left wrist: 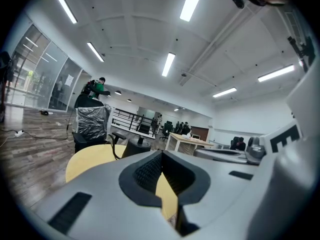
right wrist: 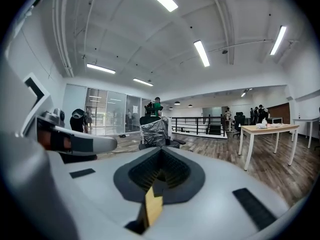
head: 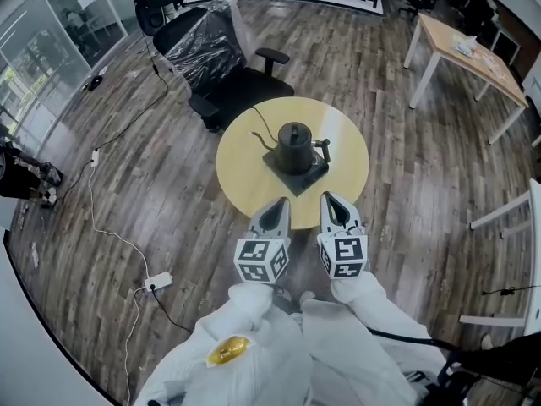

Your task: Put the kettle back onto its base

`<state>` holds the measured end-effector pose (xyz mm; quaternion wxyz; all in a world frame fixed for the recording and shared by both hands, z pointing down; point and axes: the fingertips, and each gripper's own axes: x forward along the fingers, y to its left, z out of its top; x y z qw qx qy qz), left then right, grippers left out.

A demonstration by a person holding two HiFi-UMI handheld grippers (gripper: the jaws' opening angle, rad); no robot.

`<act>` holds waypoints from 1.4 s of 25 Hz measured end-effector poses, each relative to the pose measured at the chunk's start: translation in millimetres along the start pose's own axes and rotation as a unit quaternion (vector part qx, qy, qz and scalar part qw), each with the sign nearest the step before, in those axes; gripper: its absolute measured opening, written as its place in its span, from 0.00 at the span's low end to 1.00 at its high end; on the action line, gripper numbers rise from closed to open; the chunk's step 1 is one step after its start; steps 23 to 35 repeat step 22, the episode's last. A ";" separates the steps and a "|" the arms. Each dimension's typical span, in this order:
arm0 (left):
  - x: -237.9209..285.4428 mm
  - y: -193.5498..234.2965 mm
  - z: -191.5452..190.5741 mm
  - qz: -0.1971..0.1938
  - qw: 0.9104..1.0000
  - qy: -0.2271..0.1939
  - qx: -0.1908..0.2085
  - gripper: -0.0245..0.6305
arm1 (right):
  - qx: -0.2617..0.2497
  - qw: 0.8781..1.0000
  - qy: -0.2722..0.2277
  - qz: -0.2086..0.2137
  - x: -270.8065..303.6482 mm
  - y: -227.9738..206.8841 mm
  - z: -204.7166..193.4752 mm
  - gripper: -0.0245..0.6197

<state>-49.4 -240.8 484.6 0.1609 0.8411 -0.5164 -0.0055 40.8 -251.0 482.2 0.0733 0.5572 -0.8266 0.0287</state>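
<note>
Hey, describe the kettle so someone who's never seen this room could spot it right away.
Find the round yellow table on the wood floor, just before the plastic-wrapped office chair. At its middle a black kettle stands on a dark square base. Its thin curved spout and knobbed lid set it apart from the flat base.

Kettle [head: 294,146] — black, gooseneck type, lid on with a small knob. Stands upright on its base [head: 295,184], a dark square slab. The thin spout curves toward the left, the handle sticks out right. Both sit near the middle of the round yellow desk [head: 238,180].
</note>
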 end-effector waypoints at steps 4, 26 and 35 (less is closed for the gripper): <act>8.1 -5.1 0.0 -0.009 1.000 0.005 -0.002 0.04 | -0.003 1.000 -0.002 0.002 2.7 0.0 5.1 0.05; 3.0 3.4 -4.3 0.001 1.000 0.011 -0.011 0.04 | -0.018 1.000 0.006 0.004 2.2 0.7 2.8 0.05; 3.0 3.4 -4.3 0.001 1.000 0.011 -0.011 0.04 | -0.018 1.000 0.006 0.004 2.2 0.7 2.8 0.05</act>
